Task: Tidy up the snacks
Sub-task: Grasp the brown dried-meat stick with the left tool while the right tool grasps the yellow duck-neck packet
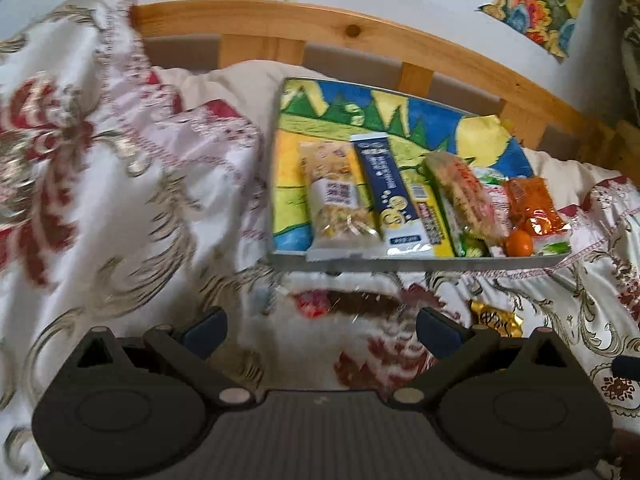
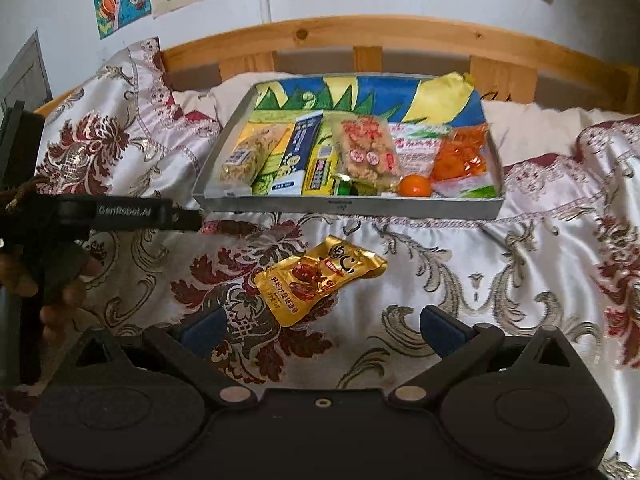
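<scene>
Glossy gold foil packet [image 2: 320,278] on shiny satin bedspread [image 2: 500,280].

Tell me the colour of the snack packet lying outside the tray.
Gold packet with red print, clearest in the right wrist view.

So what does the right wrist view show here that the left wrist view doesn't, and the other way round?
Only the right wrist view shows the gold snack packet whole, lying on the bedspread in front of the tray, plus the left hand-held gripper from the side. Only the left wrist view shows the big pillow filling its left half; the gold packet is just a corner there. Both show the tray of snacks, the small orange, the wooden headboard, and open fingers with nothing between them.
</scene>
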Tool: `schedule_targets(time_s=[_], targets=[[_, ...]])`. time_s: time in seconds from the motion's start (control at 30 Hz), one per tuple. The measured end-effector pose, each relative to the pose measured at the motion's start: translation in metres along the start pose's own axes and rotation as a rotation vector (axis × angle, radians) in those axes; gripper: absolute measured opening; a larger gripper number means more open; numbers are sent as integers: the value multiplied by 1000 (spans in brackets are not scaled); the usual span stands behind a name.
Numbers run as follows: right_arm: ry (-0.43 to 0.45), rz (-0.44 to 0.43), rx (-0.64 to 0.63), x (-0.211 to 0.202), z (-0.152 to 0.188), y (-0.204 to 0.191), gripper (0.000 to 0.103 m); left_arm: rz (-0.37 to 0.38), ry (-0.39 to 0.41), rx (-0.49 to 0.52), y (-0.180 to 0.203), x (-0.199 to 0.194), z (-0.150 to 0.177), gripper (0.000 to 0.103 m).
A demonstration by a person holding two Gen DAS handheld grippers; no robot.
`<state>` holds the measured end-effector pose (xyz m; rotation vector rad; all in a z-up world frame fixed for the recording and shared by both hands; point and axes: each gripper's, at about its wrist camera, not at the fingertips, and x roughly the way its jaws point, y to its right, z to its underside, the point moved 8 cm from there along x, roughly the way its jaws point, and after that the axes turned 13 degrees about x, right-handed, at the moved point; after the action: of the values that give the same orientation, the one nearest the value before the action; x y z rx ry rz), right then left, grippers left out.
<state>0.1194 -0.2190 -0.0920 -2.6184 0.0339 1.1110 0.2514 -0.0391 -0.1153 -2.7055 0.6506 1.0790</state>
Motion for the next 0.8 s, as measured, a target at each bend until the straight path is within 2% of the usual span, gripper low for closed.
schedule_targets(time_s=[0.17,0.33,0.43,0.63,0.7,0.8], targets=[[-40,-3,41,20,-1,1,102,100,33,70,7,26,-11,102],[-37,-13,40,31,-4,2,102,210,25,144,12,47,-12,102],[-42,-22,60,39,-6,4,102,256,-7,174,13,58,-10,102],[-73,-44,126,63,-8,8,102,287,-24,293,22,69,-8,103],[-82,-49,149,69,-8,9,97,321,-47,325,28,70,-6,103],[-84,-53,174,74,-10,11,92,316,-75,395,35,68,-2,102]])
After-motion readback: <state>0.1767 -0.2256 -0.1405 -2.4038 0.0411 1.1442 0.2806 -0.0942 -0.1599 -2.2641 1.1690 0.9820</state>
